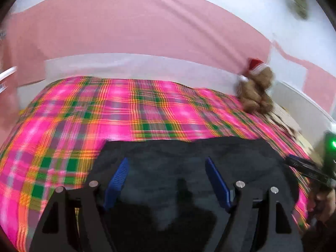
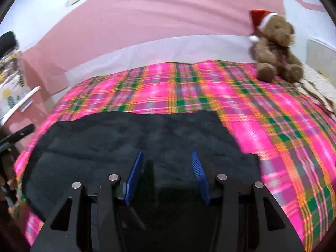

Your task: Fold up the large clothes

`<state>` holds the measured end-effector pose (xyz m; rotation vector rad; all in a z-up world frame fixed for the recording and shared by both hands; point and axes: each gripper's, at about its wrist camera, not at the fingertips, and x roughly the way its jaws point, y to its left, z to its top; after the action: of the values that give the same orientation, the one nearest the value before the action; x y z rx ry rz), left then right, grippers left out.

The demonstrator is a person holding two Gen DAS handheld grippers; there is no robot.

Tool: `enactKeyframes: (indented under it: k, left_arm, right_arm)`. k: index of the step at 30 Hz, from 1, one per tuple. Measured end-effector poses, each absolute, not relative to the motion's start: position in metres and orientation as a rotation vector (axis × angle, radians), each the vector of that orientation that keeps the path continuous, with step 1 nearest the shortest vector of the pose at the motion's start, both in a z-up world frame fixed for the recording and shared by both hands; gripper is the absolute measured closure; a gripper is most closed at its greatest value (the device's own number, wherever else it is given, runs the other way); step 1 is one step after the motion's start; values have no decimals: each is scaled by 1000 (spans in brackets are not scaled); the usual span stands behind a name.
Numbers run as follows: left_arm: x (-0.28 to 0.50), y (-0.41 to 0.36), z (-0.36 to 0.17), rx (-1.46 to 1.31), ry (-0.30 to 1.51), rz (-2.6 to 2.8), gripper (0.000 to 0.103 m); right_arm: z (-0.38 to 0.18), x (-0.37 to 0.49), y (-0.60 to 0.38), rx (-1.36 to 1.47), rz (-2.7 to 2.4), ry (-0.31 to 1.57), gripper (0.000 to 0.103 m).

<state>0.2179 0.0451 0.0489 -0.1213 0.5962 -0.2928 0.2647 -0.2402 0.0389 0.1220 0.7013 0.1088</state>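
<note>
A dark, near-black garment (image 1: 184, 153) lies flat on the pink plaid bedspread (image 1: 63, 115). It also shows in the right wrist view (image 2: 126, 132). My left gripper (image 1: 167, 161) is open, its blue pads spread above the garment's near part. My right gripper (image 2: 168, 154) is open too, over the garment's right half. Neither holds any cloth. The right gripper also shows at the right edge of the left wrist view (image 1: 302, 163). The garment's near edge is hidden under both grippers.
A brown teddy bear (image 2: 275, 48) in a red Santa hat sits at the bed's far right corner by the pink and white wall. Beige cloth (image 2: 319, 88) lies beside it. A patterned item and a white rail (image 2: 19, 103) stand left of the bed.
</note>
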Motion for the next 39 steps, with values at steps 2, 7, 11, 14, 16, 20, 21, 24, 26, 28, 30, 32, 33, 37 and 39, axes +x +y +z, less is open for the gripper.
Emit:
enactKeyframes:
  k: [2, 7, 11, 14, 16, 20, 21, 24, 26, 28, 30, 32, 33, 37, 39]
  left_arm:
    - [228, 16, 42, -75, 635, -354, 26]
    - [261, -18, -5, -38, 761, -358, 25]
    - [273, -21, -12, -44, 779, -338, 24]
    - [269, -23, -4, -37, 795, -331, 24]
    - [263, -11, 9, -42, 777, -346, 24]
    - [262, 33, 23, 3, 709, -238, 24]
    - [266, 46, 18, 1, 719, -197, 24]
    - [274, 78, -2, -86, 763, -146, 24]
    - [274, 83, -10, -118, 756, -149, 24]
    - [274, 74, -14, -80, 745, -131, 24]
    - [276, 67, -16, -52, 744, -118, 23]
    - [278, 69, -16, -55, 746, -118, 23]
    - [277, 70, -15, -57, 746, -119, 23]
    - [275, 69, -9, -31, 738, -98, 23]
    - [270, 68, -5, -20, 731, -93, 23]
  right_arm:
    - [31, 278, -228, 99, 117, 744, 55]
    - [-6, 307, -230, 101, 106, 840, 54]
    - [-16, 317, -231, 98, 93, 867, 54]
    - [-10, 320, -233, 107, 91, 888, 54]
    - [6, 317, -242, 129, 108, 862, 54]
    - [15, 318, -274, 128, 30, 818, 54]
    - [7, 322, -286, 143, 7, 839, 54]
    - [-14, 323, -303, 175, -4, 851, 54]
    - [-17, 322, -301, 168, -8, 836, 54]
    - [-18, 324, -296, 131, -19, 835, 54]
    - [-18, 326, -295, 125, -19, 841, 54]
    - [-19, 324, -298, 132, -15, 841, 54]
    - [-18, 324, -298, 132, -16, 840, 54]
    - [-14, 321, -295, 116, -34, 834, 54]
    - [-8, 317, -294, 105, -49, 829, 54]
